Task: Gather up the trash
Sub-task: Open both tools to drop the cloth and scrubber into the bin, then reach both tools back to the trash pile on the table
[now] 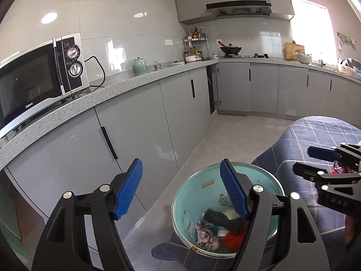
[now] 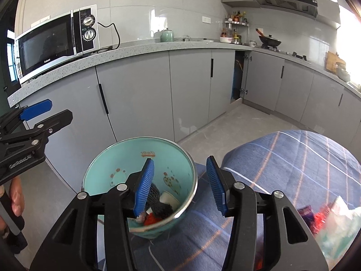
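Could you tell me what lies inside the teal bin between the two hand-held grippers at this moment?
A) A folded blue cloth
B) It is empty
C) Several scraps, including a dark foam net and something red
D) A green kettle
C: the teal bin holds a dark foam net, a red scrap and a pale crumpled piece at its bottom.
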Motion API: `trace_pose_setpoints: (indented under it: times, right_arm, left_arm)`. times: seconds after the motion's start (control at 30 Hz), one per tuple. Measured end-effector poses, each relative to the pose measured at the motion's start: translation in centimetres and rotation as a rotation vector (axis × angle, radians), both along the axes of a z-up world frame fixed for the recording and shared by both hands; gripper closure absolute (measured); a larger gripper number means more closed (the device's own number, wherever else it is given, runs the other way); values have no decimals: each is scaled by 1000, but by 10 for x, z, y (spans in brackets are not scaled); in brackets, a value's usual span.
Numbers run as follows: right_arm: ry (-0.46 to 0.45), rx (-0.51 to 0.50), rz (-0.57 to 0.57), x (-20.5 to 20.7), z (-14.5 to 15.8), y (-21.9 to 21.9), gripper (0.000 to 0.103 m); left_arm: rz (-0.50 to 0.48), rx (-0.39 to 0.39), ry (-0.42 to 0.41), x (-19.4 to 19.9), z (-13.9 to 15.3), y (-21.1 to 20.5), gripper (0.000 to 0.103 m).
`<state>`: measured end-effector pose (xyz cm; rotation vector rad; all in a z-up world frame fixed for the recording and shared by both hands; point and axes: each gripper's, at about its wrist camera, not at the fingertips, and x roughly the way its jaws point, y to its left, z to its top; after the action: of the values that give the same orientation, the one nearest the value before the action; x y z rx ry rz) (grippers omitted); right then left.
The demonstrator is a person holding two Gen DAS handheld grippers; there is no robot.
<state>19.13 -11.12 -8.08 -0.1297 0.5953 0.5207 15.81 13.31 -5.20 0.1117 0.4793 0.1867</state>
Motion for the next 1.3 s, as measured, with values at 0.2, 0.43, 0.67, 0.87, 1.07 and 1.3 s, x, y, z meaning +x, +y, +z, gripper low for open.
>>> trace_pose_setpoints:
  times: [0.2,0.43,0.67,0.87,1.07,1.3]
  right_arm:
    - [-15,-1,-47,-26,7,-33,50]
    - [-49,-4,-121,-67,17,-93,46]
    - [-55,-17,-282,-104,12,-177,42]
    - [-10,-45,-435,-118,-13,-239,40]
    - [49,-54,-539,-114,-33,-278,40]
    - [128,-40,-531,-94,-52,-287,40]
  left_arm:
    - [-41,-2,7,-7,-2,-16,32]
    - [-150,46,23,-18,-9,-68,31]
    - [-281,111,51,-33,-24,-135,31]
    - [-351,124,65,-41,-29,-180,29]
    - [-397,119,51,-44,-26,-216,22]
    - [-414,121,63,-42,-28,-240,20]
